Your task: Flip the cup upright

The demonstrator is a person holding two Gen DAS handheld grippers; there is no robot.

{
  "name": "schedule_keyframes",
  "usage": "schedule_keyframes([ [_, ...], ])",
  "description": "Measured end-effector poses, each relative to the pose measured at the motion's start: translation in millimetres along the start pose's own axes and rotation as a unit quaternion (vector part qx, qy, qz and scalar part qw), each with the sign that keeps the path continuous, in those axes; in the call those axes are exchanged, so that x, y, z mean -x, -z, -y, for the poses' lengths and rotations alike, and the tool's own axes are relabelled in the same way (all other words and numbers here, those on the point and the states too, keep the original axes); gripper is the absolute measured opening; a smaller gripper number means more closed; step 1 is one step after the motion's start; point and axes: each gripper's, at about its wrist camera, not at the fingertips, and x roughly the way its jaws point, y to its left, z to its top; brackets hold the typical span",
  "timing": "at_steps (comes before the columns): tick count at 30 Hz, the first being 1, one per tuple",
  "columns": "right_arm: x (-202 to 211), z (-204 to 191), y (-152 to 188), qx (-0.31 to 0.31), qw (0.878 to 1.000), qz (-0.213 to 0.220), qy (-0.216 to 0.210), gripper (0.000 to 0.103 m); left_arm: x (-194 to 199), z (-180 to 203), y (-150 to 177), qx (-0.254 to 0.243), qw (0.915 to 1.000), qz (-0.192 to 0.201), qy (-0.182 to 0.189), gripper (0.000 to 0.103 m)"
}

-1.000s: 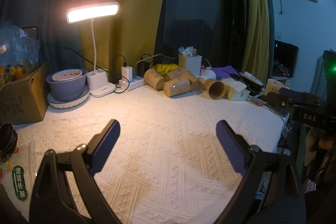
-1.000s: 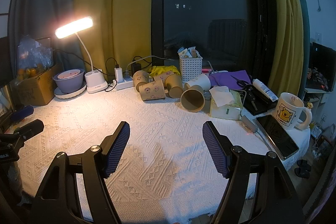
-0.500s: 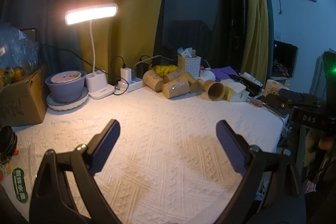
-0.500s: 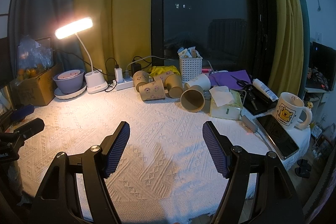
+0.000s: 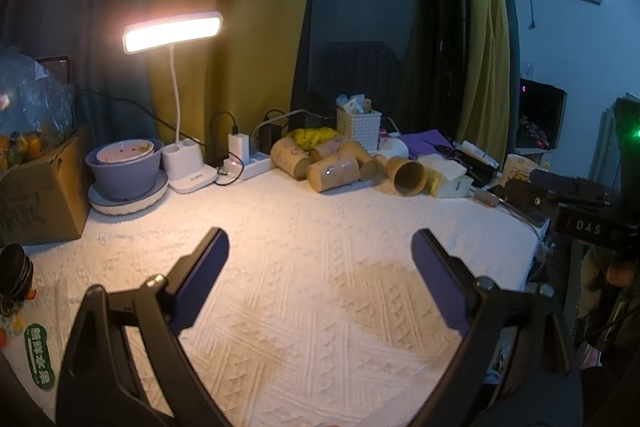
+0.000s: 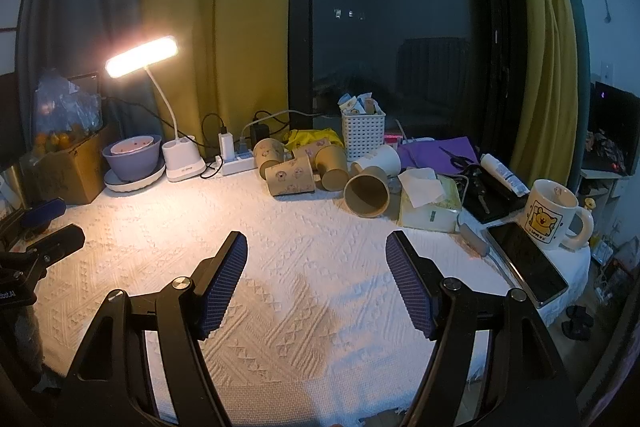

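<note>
Approach step. Left gripper [image 5: 320,251] and right gripper [image 6: 316,251] both gape wide, holding nothing. Toppled paper cups [image 6: 366,189] lie along the table's [image 6: 320,279] far edge. Next: reach one, grip its wall.

Rear paper cups [image 6: 310,148] partly hidden behind front ones; cardboard box [image 5: 36,187] cut by left edge.

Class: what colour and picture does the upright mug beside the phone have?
White mug with a yellow cartoon animal; clearest in the right wrist view.
</note>
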Motion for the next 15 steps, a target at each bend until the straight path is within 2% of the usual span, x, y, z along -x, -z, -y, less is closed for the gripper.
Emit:
schedule_keyframes([
  [15, -0.2, 0.1, -2.6, 0.0, 1.0, 0.001, 0.0, 0.075, 0.3, 0.4, -1.4, 0.0, 1.0, 0.002, 0.002, 0.094],
])
